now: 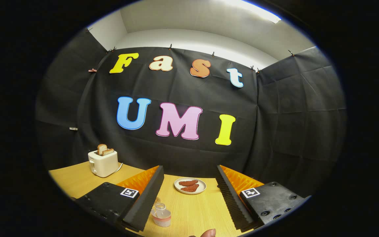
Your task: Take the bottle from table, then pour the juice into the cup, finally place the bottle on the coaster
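My gripper (189, 169) is open and held above the wooden table (192, 210), its two fingers spread wide with nothing between the pads. A small clear bottle (161, 214) with a narrow neck and pinkish juice in its lower part stands upright on the table, low between the fingers and close beside the left finger (145, 197). Just beyond the bottle, a thin round patterned piece (157, 199) that looks like the coaster peeks out from behind the left finger; most of it is hidden.
A white plate (189, 186) with two reddish-brown food pieces lies ahead between the fingers, near the table's far edge. A white toaster (103, 163) with toast in it stands at the far left. A person's fingertip (208, 233) shows at the near edge.
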The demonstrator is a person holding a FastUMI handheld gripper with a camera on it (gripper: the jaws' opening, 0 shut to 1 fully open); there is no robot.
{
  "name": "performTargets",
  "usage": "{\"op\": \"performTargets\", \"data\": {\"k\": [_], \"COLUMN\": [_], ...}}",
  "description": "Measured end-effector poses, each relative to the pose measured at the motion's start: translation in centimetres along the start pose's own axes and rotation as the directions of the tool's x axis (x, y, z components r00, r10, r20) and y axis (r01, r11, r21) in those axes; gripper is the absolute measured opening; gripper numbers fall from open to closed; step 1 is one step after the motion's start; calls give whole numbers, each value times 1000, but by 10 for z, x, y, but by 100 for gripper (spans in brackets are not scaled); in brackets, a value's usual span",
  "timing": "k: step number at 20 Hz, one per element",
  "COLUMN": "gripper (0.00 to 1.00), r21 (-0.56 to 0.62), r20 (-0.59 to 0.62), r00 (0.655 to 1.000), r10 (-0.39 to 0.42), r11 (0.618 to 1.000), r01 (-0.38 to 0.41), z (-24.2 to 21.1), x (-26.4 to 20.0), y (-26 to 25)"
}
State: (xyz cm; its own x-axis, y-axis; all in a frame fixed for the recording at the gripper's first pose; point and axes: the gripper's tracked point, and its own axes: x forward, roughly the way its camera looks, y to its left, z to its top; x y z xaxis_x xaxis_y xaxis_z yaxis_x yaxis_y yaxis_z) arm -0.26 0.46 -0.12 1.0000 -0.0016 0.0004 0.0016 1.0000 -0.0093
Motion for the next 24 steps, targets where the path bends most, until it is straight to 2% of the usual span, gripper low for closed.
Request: {"op": "performTargets", "data": {"k": [9, 24], "gripper": [97, 97], "r21": [14, 30], "r20": [11, 40], "r00": [1000, 997], "r10": [10, 73], "r11": [1000, 997], "r01": [-10, -74], "z": [0, -7], "x": [-2, -3], "y": [5, 29]}}
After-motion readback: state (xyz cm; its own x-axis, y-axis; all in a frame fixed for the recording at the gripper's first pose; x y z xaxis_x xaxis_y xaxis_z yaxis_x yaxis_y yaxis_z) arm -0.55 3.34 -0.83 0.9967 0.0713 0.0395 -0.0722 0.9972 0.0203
